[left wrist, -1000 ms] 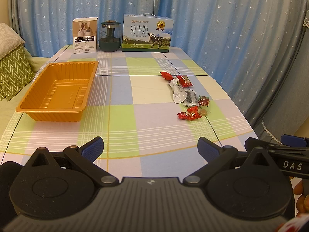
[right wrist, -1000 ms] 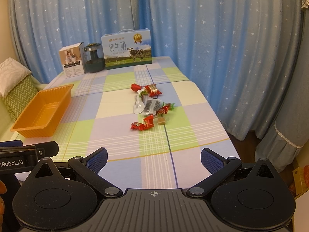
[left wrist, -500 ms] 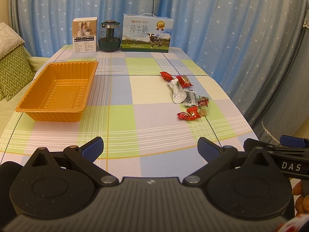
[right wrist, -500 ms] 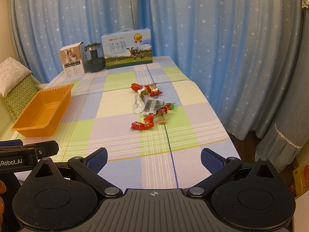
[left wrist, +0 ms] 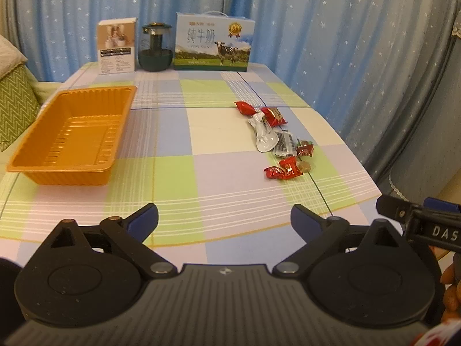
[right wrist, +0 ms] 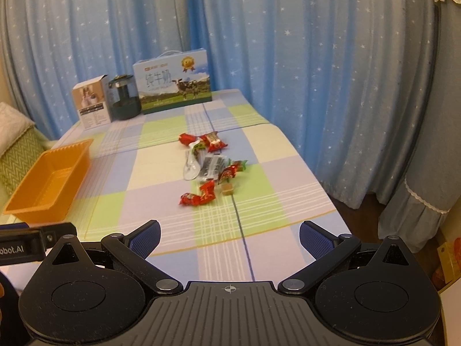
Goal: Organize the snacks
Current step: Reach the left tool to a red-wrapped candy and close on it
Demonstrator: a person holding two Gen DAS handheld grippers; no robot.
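Checked-cloth counter [left wrist: 178, 178] w/ a loose cluster of wrapped candies [right wrist: 211, 170] at centre-right; empty orange plastic tray [left wrist: 72, 132] well apart at left. Left gripper [left wrist: 224, 220] jaws wide apart, just closed slightly, nothing btwn them; right gripper [right wrist: 229, 236] jaws also apart, empty. Both hover near the counter's front edge. Candies prob. light, small, crinkly & slippery: pinch across the body, not the twisted wrapper ends.

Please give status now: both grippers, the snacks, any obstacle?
Left gripper open, just closing slightly, empty. Right gripper open, empty. Snacks loose on table; tray empty. Nothing in the way.
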